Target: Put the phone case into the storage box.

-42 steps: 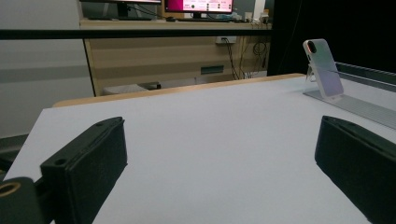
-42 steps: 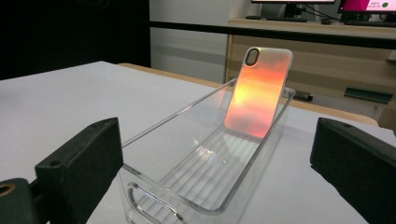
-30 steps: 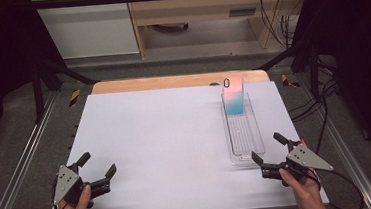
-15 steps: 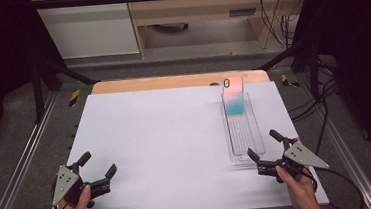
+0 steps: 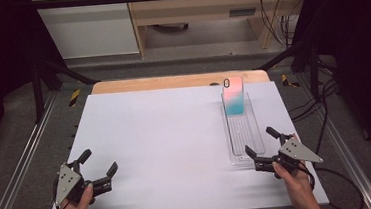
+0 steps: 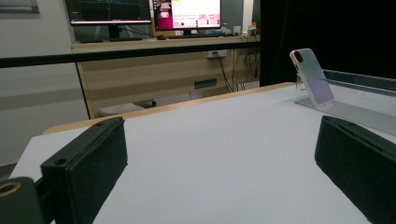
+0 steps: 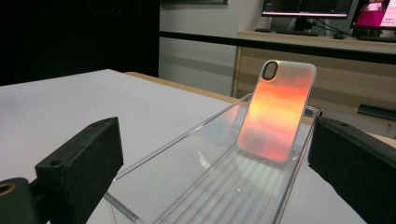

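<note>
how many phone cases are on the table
1. The phone case leans upright at the far end of the clear tray, on the table's right side, ahead of the right claw. Nothing appears hidden.

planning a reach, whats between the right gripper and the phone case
Just the bare ribbed floor of the clear tray runs from the right gripper to the phone case, per the right gripper view.

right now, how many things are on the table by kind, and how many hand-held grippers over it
phone case: 1
clear tray: 1
hand-held grippers: 2, the left hand-held gripper and the right hand-held gripper, both open and empty
total: 4
</note>
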Demonstrator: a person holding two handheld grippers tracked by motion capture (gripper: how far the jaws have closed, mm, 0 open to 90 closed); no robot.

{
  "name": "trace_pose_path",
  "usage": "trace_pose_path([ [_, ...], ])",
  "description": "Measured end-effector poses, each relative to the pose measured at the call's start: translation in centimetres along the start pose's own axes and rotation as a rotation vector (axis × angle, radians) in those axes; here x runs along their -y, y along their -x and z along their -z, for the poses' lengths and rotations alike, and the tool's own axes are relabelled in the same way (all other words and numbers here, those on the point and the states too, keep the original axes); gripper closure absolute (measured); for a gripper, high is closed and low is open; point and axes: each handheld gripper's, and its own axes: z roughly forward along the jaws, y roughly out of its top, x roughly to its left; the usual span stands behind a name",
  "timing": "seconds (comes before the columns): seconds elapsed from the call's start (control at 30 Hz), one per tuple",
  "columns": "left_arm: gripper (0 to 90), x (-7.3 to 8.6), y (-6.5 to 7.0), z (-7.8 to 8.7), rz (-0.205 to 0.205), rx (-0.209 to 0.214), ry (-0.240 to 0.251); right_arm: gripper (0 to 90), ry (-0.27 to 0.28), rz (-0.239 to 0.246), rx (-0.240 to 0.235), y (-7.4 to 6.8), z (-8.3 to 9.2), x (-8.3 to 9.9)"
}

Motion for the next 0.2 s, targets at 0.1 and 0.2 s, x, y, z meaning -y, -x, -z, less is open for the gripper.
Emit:
trace_pose_path([
  [0.1, 2.0, 0.05, 0.18, -0.35, 0.002, 0.004, -0.002, 3.5, -0.015, 0.001, -0.007, 0.01, 0.15, 0.31],
  [0.2, 2.0, 0.01, 0.4, -0.3, -0.001, 0.009, -0.003, 3.8, -0.024, -0.003, -0.01, 0.02, 0.46, 0.64],
])
